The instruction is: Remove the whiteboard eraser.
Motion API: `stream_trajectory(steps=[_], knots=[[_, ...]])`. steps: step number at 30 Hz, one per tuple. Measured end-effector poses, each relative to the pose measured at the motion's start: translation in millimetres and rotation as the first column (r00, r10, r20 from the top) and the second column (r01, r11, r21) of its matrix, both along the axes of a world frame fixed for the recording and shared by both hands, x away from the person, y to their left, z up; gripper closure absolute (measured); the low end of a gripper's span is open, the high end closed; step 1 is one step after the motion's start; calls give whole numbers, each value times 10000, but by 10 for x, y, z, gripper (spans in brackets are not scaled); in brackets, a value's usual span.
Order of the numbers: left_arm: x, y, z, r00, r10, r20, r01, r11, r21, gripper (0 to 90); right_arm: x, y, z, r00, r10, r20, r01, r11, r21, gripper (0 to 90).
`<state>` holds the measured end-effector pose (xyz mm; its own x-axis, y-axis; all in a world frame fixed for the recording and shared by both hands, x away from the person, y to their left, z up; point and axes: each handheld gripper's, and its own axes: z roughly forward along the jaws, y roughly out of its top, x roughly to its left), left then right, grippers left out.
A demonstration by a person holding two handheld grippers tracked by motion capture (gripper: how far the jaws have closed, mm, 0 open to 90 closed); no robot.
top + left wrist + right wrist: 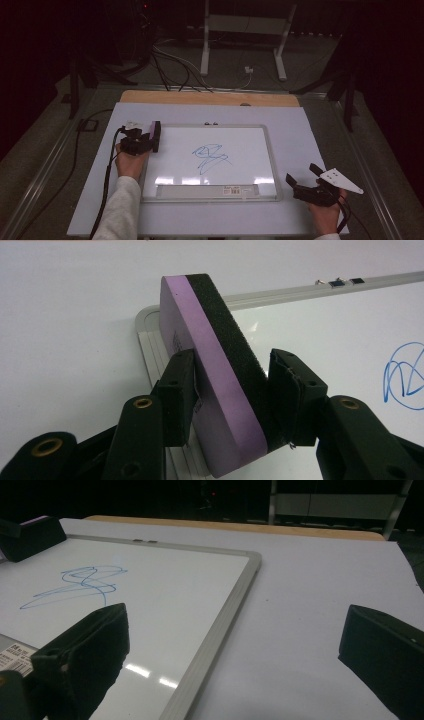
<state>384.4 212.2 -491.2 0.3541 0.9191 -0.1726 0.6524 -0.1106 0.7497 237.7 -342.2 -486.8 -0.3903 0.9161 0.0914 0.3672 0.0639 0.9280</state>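
The left gripper [227, 390] clamps the eraser [215, 375] at the whiteboard's [250, 142] left edge. The blue scribble [211, 157] at the whiteboard's middle is untouched, so wiping remains. The right gripper [305, 181] rests wide open, empty, right of the whiteboard.

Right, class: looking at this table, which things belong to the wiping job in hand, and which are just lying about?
Part of the job:
- purple and black eraser, clamped in the left tool
- blue scribble
- whiteboard bearing it

Just lying about:
- barcode label on the board's tray
- white stand on the floor behind
- floor cables
- right tool, open and idle beside the board
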Motion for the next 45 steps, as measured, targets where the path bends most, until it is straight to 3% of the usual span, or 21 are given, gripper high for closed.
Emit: stream_trajectory(steps=[4,8,13,18,23,29,34,37,40,45], knots=[[0,-24,-1,9999,-139,52,139,9999,21,581,1,13,-1,10000,25,-9,-25,10000,-45,0],[-7,-75,9,9996,-219,179,213,9992,347,588,0,18,-3,10000,36,-22,-36,10000,-64,0],[-5,-71,12,9995,-277,144,271,9990,366,593,0,15,-4,10000,27,-36,-28,10000,-61,0],[-12,-114,22,9992,-346,215,331,9972,674,597,5,24,-7,10000,68,-39,-69,9999,-105,0],[-11,-186,49,9984,-526,228,494,9911,1235,597,3,30,-5,10000,83,-19,-83,9998,-173,0],[-14,-262,59,9975,-666,229,626,9876,1441,587,0,31,-2,10000,73,-14,-73,9998,-171,0],[-34,-352,76,9953,-915,311,838,9776,1931,570,-1,27,-1,10000,59,-16,-59,9999,-159,0],[-39,-371,86,9939,-1054,321,986,9808,1684,554,-4,26,1,10000,53,-9,-53,9999,-161,0],[-44,-398,82,9918,-1251,249,1195,9795,1623,529,-4,24,2,10000,54,-4,-54,9999,-163,0],[-18,-394,37,9961,-877,33,863,9852,1483,469,-6,22,4,10000,56,10,-56,9998,-186,0]])
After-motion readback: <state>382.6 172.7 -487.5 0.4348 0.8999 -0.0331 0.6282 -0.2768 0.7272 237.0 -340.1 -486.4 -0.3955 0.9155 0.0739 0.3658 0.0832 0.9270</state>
